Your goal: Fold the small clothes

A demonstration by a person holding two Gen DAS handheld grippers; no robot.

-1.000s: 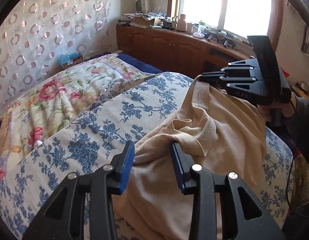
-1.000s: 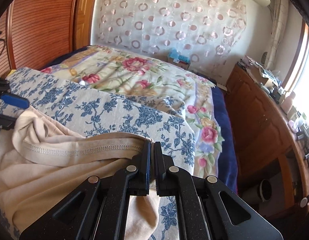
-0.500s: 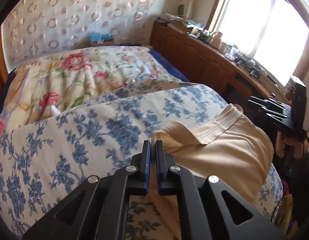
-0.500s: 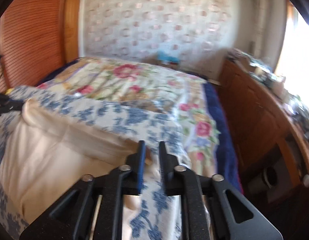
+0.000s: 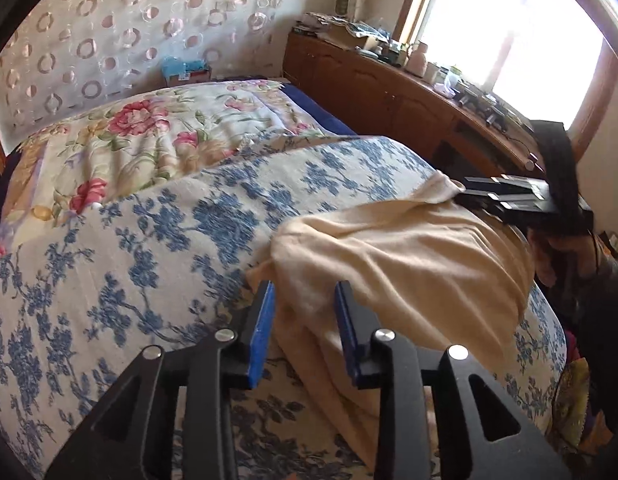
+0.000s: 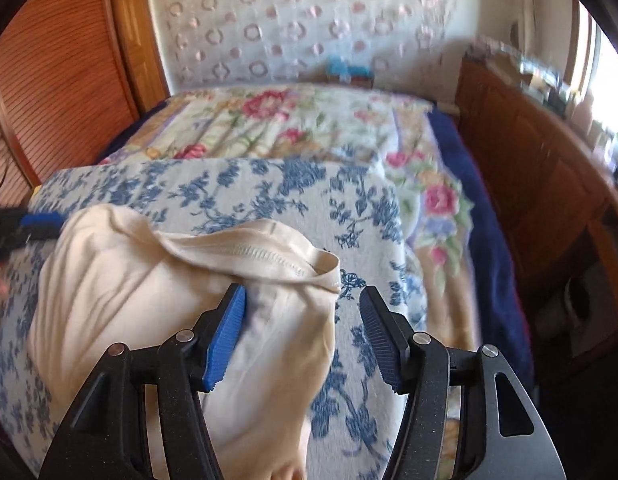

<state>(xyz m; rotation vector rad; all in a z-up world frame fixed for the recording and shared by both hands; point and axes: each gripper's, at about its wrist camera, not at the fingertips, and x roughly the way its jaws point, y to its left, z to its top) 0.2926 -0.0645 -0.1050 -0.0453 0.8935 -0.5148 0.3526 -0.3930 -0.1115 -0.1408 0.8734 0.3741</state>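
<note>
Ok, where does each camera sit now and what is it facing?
Left wrist: behind the open left gripper, facing the cream garment, window and right gripper.
Right wrist: behind the open right gripper, facing the garment's stitched hem and the curtained wall.
Shared: garment, blue-floral cover, flowered quilt.

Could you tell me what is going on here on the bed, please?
A person with a handheld gripper in each hand is folding a cream garment laid on the blue floral bedspread. Both the left gripper and the right gripper are open, holding nothing. Each hovers at one end of the cloth, which lies rumpled on the bed with its stitched hem turned up near the right gripper.
</note>
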